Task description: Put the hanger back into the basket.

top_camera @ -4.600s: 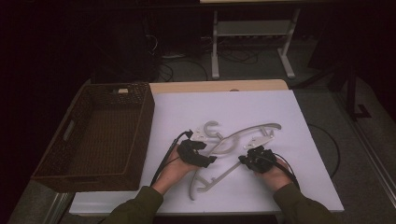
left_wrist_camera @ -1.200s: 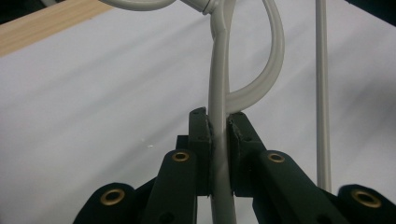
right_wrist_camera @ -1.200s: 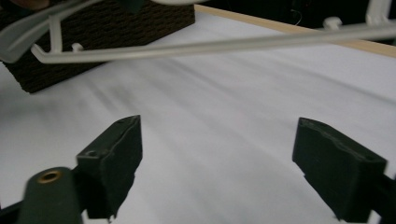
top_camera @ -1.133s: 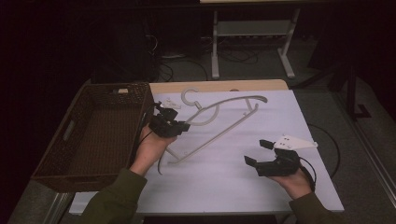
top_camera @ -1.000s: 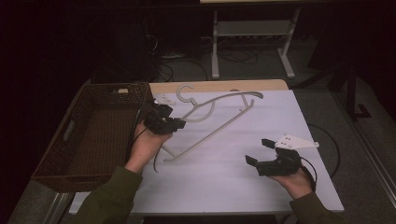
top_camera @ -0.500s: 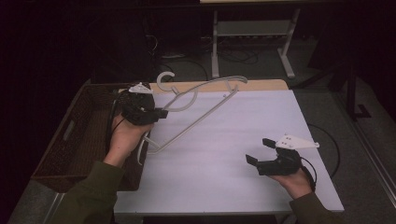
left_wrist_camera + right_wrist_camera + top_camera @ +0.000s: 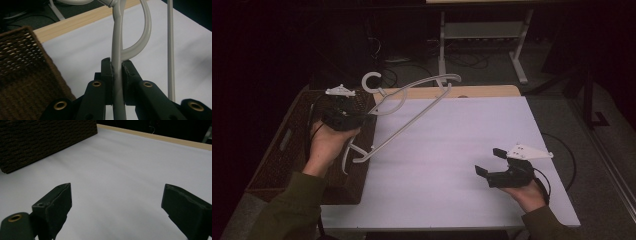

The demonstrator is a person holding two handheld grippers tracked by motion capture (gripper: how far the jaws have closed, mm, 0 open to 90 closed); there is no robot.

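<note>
**Bringing the hanger over the basket**

We hold the white hanger (image 7: 409, 107) in the left claw (image 7: 343, 119). In the left gripper view the two black jaws are pressed on one grey-white bar of the hanger, just below the place where a curved piece joins it. The hanger is lifted off the counter (image 7: 452, 150). Its hook points up toward 12 o'clock, its long arm reaches toward 1 o'clock, and its low end hangs at about 6 o'clock from the claw, over the border between the counter and the wicker basket (image 7: 287, 150). The basket stands at the 9 o'clock side of the counter, touching its edge or very near to it.

We judge that the step in hand is to carry the hanger into the basket. To do it well, we keep the pinch firm, because the long arm is far from the claw and its weight can turn the bar between the jaws. We should move toward 9 o'clock until the low end passes the basket rim. The hanger looks longer than the basket is wide, so we should lay it along the long side before we let it go.

The right claw (image 7: 497, 167) rests at 5 o'clock with its jaws spread wide, holding nothing, well apart from the hanger.
</note>
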